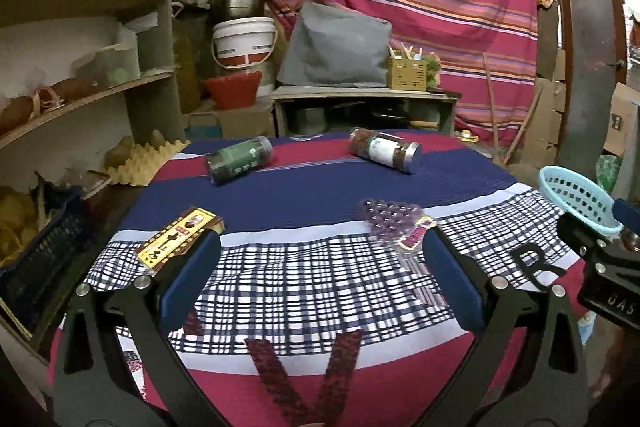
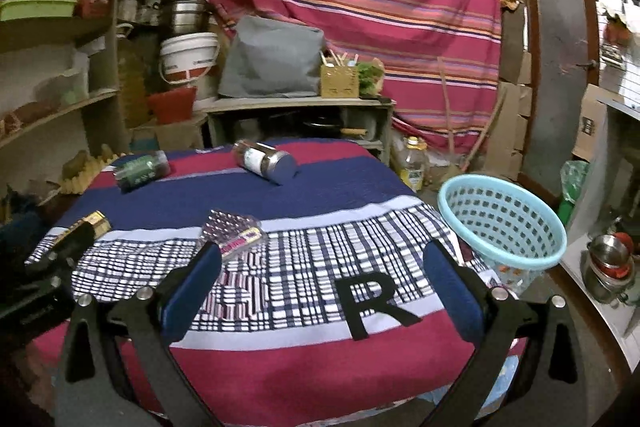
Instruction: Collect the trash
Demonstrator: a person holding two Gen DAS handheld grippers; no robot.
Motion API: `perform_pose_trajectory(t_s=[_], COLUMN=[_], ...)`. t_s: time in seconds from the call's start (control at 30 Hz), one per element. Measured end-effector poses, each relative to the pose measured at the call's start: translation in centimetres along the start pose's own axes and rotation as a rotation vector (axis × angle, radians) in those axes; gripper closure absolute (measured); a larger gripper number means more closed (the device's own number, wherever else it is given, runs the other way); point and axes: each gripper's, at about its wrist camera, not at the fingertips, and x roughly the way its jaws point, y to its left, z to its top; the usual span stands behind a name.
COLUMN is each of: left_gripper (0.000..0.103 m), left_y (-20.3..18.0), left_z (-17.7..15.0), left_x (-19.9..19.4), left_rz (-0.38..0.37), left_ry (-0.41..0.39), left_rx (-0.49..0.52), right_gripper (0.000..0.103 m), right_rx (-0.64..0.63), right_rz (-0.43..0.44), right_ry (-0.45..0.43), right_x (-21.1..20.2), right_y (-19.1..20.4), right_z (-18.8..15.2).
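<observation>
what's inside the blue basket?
Through the mesh of the basket, some small pale scraps with orange marks show at the bottom. The wall hides the rest of the floor, so a full count isn't possible. Both tools are open, away from it.

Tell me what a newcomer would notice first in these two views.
Probably the light blue perforated basket at the table's right edge, beside the checked cloth. Next, two jars lying on their sides at the far end: a green-labelled jar and a white-labelled jar. Both claws are open and empty.
</observation>
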Motion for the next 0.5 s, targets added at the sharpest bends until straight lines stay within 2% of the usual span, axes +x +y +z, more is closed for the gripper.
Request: perform_pose_trajectory(t_s=[0.1, 0.2, 0.5], left_gripper=[0.005, 0.005, 0.005], left_y=[0.1, -0.6, -2.0], left_z=[-0.3, -0.8, -0.5], left_x=[0.9, 2.0, 2.2], left_rz=[-0.04, -0.059, -0.1], left_ry=[0.036, 0.077, 0.067], left_rx=[-0.031, -0.014, 0.0], right_gripper=[0.005, 0.005, 0.005], right_rx=[0.007, 0.013, 0.03], right_rz=[-0.033, -0.056, -0.089], right_ry=[0.0, -0.013, -0.014], right_x=[-0.1, -0.2, 0.1], right_y=[-0.3, -0.6, -1.4], right_z=[-0.2, -0.1, 0.0])
